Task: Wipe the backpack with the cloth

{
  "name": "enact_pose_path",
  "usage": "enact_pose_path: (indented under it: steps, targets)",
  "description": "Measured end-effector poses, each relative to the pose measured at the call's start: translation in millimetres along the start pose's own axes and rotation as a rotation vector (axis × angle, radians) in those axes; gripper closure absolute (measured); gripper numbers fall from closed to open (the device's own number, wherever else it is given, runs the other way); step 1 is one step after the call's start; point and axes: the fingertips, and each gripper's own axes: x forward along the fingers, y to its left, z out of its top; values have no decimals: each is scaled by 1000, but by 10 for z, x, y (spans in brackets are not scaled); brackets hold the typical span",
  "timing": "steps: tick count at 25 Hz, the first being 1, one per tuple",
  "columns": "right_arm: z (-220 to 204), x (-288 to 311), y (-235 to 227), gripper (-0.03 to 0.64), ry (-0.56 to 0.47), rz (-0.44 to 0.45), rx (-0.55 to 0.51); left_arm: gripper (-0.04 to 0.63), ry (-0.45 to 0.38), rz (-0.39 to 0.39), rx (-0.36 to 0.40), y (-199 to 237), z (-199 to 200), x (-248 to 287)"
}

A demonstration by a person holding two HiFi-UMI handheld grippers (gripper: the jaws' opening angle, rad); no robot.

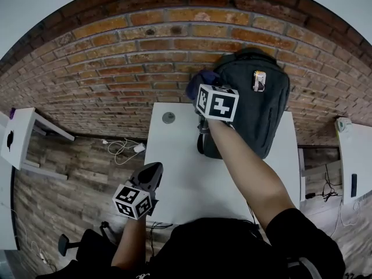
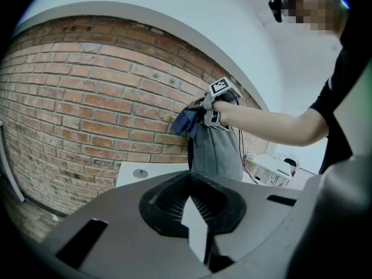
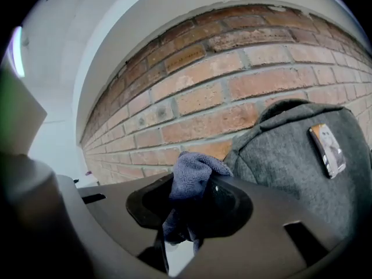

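A dark grey backpack [image 1: 256, 106] [image 3: 290, 156] [image 2: 218, 150] stands upright on the white table [image 1: 186, 179], leaning on the brick wall. My right gripper [image 1: 204, 95] [image 3: 189, 199] is shut on a blue-purple cloth [image 1: 199, 81] [image 3: 192, 176] [image 2: 185, 121]. The cloth is held at the backpack's upper left edge, close to the wall. My left gripper [image 1: 150, 174] [image 2: 189, 199] hangs low off the table's left edge, with its jaws together and nothing between them. A small orange tag [image 1: 259, 80] [image 3: 326, 150] is on the backpack's front.
A round cable grommet [image 1: 168, 118] sits in the table near the wall. On the wooden floor to the left are white cables [image 1: 122, 147] and a white side table [image 1: 17, 138]. Another white desk [image 1: 351, 161] stands at the right.
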Motion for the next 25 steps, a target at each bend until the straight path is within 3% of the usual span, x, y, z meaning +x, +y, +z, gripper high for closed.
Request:
enact_pose_path:
  steps: [9,15,25]
  targets:
    - [358,-519,-421,499,-157,-80,-41,601,-19,-21,1,-29,58,-11]
    - [556,-1156,-830,499,-249,-143,-226,601,-36,-40,3,-39,119,73]
    - [695,-2300,-1540,499,-393,-292,-340,601,-41,-10,36,-20,278,265]
